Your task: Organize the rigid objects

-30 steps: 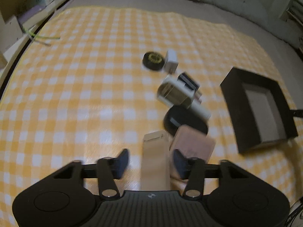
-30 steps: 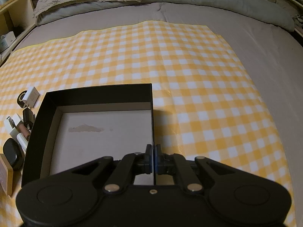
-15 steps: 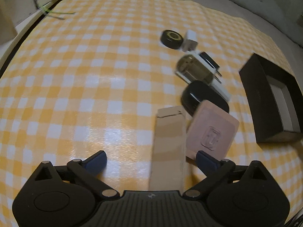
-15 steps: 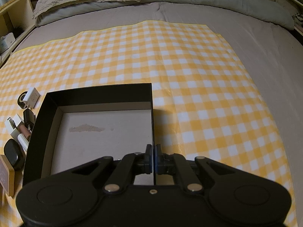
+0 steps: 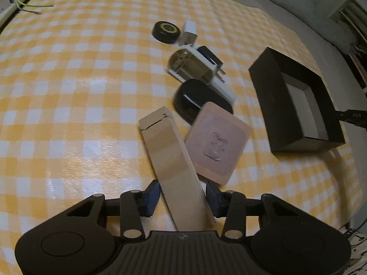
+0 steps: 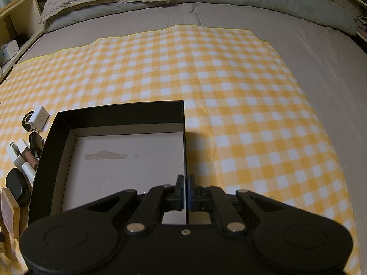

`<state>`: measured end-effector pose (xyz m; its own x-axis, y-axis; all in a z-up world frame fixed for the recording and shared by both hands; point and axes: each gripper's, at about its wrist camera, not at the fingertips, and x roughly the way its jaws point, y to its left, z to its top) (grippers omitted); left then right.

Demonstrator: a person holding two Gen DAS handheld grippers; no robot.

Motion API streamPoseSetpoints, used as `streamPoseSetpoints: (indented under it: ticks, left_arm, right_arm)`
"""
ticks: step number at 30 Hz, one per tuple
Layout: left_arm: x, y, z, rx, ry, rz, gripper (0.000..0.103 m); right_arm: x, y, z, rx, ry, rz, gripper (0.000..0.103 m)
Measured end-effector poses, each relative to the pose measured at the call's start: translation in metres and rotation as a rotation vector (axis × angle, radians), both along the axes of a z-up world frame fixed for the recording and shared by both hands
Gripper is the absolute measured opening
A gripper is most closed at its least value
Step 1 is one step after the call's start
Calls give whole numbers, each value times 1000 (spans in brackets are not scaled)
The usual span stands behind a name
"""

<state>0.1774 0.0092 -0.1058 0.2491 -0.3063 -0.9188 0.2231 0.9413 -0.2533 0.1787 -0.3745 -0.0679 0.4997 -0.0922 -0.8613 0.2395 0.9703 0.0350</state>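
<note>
The bed [image 6: 321, 73] carries a yellow checked cloth [image 5: 68, 91], and on it everything lies. The black open box [image 6: 119, 116] is the largest piece; the right tongs [image 6: 185, 192] are closed on its right-hand wall, pinning it in place.

The long tan cardboard box [image 5: 174, 160] is the thing in hand. It runs lengthwise straight out from the left tongs [image 5: 182, 194], its near end between the two pads, its far end tipped a little left of the tongs' line. The pads sit close at either side, but whether they actually press it I cannot tell, as the box hides the contact.

From there the black open box lies off to the right and further out, so the carry would be rightward.

Beside the tan box rests a pink square case [image 5: 218, 139], then a black oval case [image 5: 195, 96], a white charger [image 5: 189, 33] and a black round disc [image 5: 166, 32].
</note>
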Motion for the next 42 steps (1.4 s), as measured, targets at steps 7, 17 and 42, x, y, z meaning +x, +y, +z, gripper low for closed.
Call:
streamPoseSetpoints:
  ticks: [7,17,42]
  left_arm:
    - [-7,13,6,157,-36,-28,36]
    - [-3,11,9,239,-113,-25,78]
    - [10,9,30,153,-162,-20,34]
  right_arm:
    - [0,0,0,-2,1,0,3]
    - [-1,1,-1,2,7,0,3]
    - [0,2,-3,-11,17,4,3]
